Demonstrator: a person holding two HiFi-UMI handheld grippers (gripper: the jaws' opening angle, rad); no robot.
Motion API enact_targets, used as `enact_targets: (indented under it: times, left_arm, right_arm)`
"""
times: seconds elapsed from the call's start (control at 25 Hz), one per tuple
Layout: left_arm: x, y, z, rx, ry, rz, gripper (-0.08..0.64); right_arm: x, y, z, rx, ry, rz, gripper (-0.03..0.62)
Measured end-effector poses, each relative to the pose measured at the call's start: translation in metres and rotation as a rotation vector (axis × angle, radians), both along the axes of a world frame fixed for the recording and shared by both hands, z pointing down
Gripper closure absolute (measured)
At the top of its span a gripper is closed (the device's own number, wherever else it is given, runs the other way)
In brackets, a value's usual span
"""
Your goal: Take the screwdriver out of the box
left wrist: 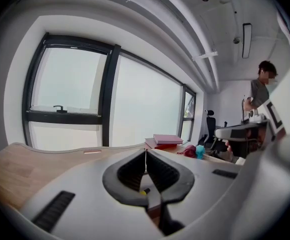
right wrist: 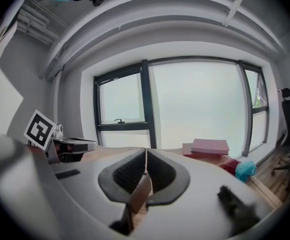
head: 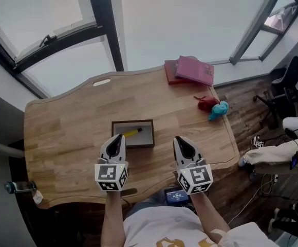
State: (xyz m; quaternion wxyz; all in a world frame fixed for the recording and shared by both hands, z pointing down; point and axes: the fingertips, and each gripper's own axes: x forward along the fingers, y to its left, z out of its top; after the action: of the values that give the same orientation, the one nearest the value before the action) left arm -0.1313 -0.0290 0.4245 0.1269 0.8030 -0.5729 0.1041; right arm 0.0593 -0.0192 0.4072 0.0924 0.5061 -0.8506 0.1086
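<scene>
A shallow dark-rimmed box (head: 146, 133) lies on the wooden table (head: 67, 133), with a yellow-handled screwdriver (head: 131, 133) slanting inside it. My left gripper (head: 119, 136) is shut and empty, its tip over the box's near left edge. My right gripper (head: 178, 138) is also shut and empty, just right of the box. In the left gripper view the jaws (left wrist: 145, 153) meet in a thin line, and a bit of the yellow screwdriver (left wrist: 143, 191) shows below them. The right gripper view shows shut jaws (right wrist: 146, 151) with the box's brown wall (right wrist: 139, 198) beneath.
Two pink-red books (head: 189, 70) lie stacked at the table's far right edge, near a red and a teal bundle (head: 213, 107). An office chair (head: 287, 81) and cables stand right of the table. A person (left wrist: 259, 91) stands in the background. Large windows lie behind the table.
</scene>
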Motion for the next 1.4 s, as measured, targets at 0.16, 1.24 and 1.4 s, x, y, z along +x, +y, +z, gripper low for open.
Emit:
enact_targets:
  times: [0.16,1.24,1.4]
  left_arm:
    - [-0.001,-0.008,0.004,-0.004,-0.016,-0.004,0.546]
    - [0.006,-0.045,0.086,-0.227,-0.134,0.102,0.492]
    - [0.008,-0.052,0.101,-0.281,-0.177,0.158,0.488]
  right_arm:
    - [-0.003,-0.007,0.003,0.002,-0.012,-0.009,0.56]
    - [-0.006,-0.039,0.064,-0.133,0.004,-0.031,0.56]
    - [-0.008,-0.049,0.072,-0.153,0.009,-0.041,0.56]
